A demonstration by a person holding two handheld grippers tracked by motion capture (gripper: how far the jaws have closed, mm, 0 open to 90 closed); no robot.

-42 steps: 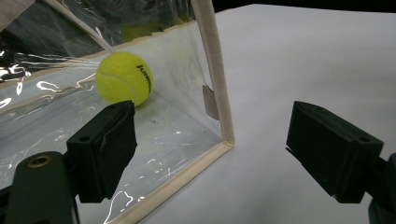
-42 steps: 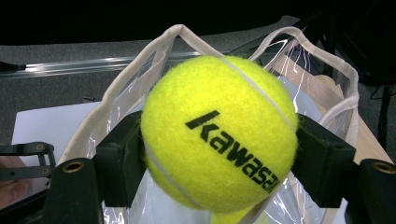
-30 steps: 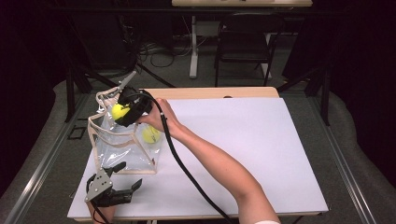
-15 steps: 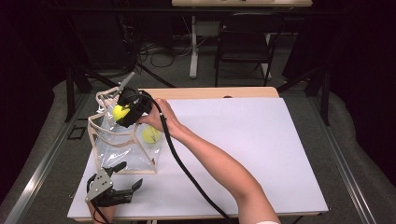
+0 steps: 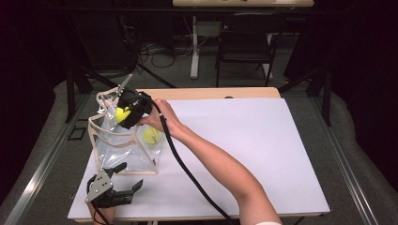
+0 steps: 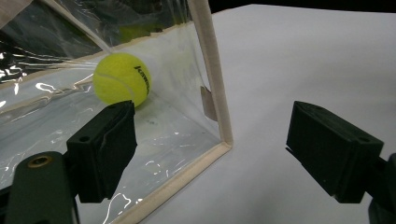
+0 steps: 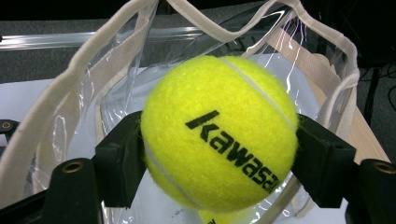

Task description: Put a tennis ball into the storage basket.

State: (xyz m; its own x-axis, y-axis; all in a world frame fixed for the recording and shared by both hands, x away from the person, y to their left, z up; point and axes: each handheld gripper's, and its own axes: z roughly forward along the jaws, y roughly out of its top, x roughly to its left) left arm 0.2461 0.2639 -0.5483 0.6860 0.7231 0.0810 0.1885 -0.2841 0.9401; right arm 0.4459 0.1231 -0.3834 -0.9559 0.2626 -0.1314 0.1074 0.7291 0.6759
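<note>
high view: on the white counter [image 5: 263,140], a clear bag [image 5: 123,146] stands at 9 o'clock; the right gripper [image 5: 124,114] grasps a tennis ball [image 5: 122,114] over its mouth, a second ball [image 5: 152,135] inside; left gripper [image 5: 123,180] released at 7 o'clock.

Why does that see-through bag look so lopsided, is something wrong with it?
Nothing is damaged or spilled. The clear bag is soft plastic, so it leans and its rim sags. One tennis ball lies inside; the right gripper holds a second ball over the opening.
</note>
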